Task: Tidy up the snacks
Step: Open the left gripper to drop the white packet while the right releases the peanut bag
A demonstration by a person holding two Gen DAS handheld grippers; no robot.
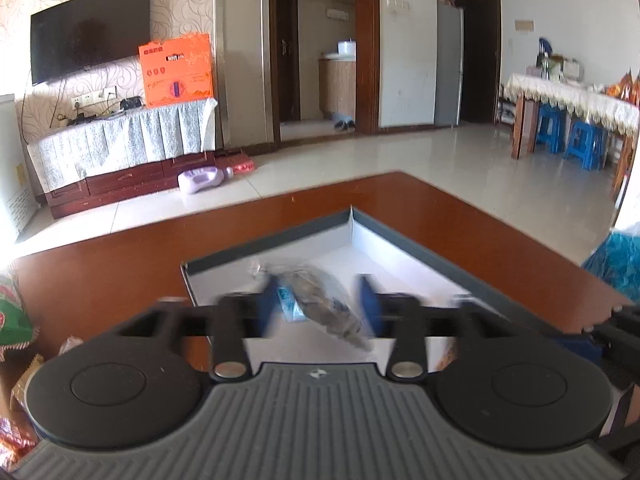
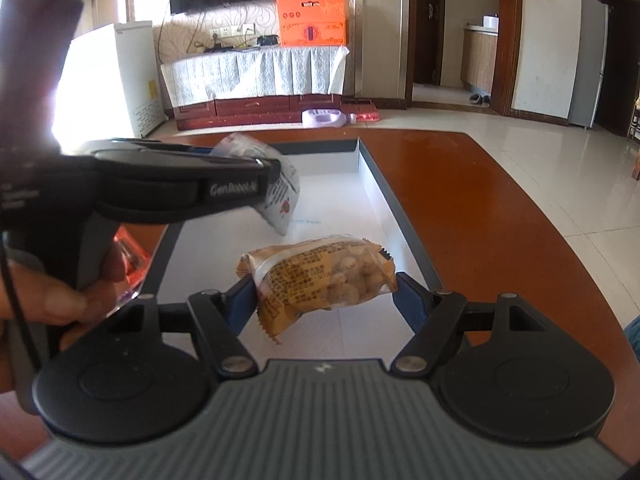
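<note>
Reddish-brown wood forms the table (image 2: 500,216) that carries the work area. On it lies a shallow box (image 2: 384,188) with a dark grey rim and a white floor, seen lengthwise from the right wrist camera and corner-on from the left wrist camera (image 1: 352,220).

Left gripper (image 1: 322,306): held over the near-left part of the box. Its blue pads stand apart. A clear-wrapped snack with dark contents (image 1: 328,304) lies tilted in the gap between them; motion blur obscures the pads, and no pad can be seen pressing on the wrapper. The right wrist camera shows the same gripper (image 2: 276,172) from the side, with this packet's white printed end (image 2: 284,196) hanging below the fingers, above the box floor. A hand (image 2: 60,300) grips the gripper's handle.

Right gripper (image 2: 324,292): held over the near end of the box. Its jaws are set wide and clamp a yellow-orange snack packet (image 2: 320,276) across its width, one blue pad against each end of the packet. The packet is clear of the box floor.

Further packets lie on the table at the left edge: a green and red one (image 1: 12,312) and a red-orange one (image 2: 132,260) just beside the box rim.
</note>
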